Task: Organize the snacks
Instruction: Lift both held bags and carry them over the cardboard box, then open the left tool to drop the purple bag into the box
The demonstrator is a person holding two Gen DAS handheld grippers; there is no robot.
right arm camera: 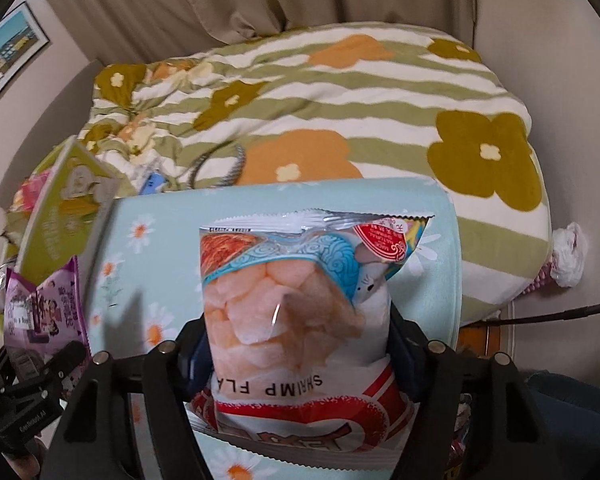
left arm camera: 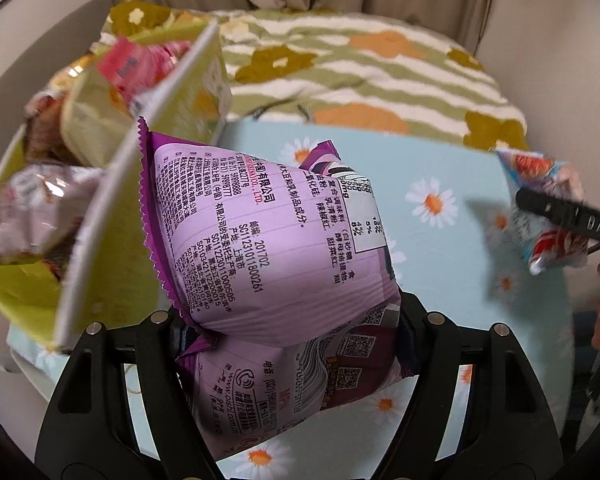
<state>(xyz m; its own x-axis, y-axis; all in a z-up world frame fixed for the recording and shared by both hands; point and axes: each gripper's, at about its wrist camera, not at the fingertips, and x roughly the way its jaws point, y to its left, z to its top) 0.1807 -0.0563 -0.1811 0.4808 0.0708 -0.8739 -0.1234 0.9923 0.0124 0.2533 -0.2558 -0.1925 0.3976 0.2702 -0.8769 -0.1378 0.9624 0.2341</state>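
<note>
My left gripper (left arm camera: 288, 324) is shut on a purple snack bag (left arm camera: 268, 236), held above the daisy-print table next to a green storage box (left arm camera: 112, 216) on the left. The box holds several snack packets (left arm camera: 40, 208). My right gripper (right arm camera: 296, 340) is shut on a shrimp-flavoured chips bag (right arm camera: 300, 292), held above the table. The chips bag also shows in the left wrist view (left arm camera: 544, 208) at the right. The purple bag (right arm camera: 48, 308) and the green box (right arm camera: 64, 216) also show at the left of the right wrist view.
A light blue daisy-print tabletop (left arm camera: 440, 168) lies under both bags. Behind it is a bed with a green striped flower blanket (right arm camera: 340, 108). A curtain hangs at the back. A white plastic bag (right arm camera: 568, 256) sits by the bed's right side.
</note>
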